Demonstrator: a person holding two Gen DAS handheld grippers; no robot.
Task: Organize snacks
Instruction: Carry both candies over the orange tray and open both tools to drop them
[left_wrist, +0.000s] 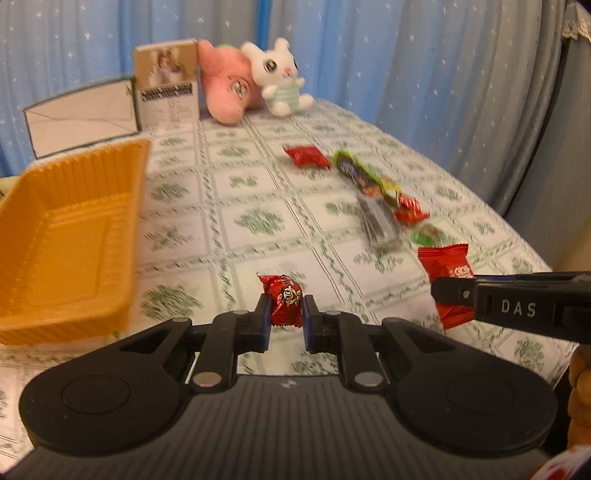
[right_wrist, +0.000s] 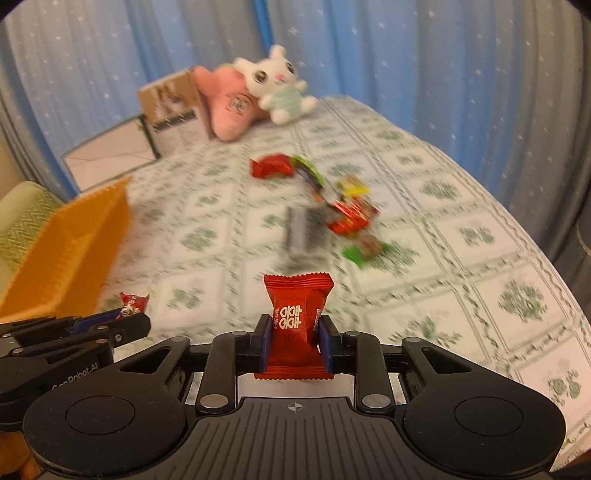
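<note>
Left wrist view first: my left gripper (left_wrist: 285, 318) has its jaws closed almost fully on a small red foil candy (left_wrist: 283, 300), a twisted-wrapper sweet that I judge to be light, a little crinkly and slippery, with a firmer lump in the middle. The pads press its two sides at about mid-height, the top twist standing up above them and the lower end hanging just below, so the hold is on the body and not on the loose foil, which is where I would want it. In the right wrist view my right gripper (right_wrist: 294, 341) has its jaws closed on a red pillow-pack snack (right_wrist: 297, 325), wider than the candy; the pads squeeze the waist of the packet, the crimped top edge flares above them and the bottom seam sits beneath. It looks air-puffed and soft, so a hard squeeze could crush what is inside, and the smooth film could slide if I tilt it fast. Both pieces are lifted clear of the table (left_wrist: 258, 206), with its green-patterned cloth. The orange tray (left_wrist: 70, 236) lies to the near left, empty as far as I can see, and I take it to be the place for them. The other loose snacks (left_wrist: 373, 192) lie in a blurred scatter on the far right of the cloth, well apart from the tray.
</note>
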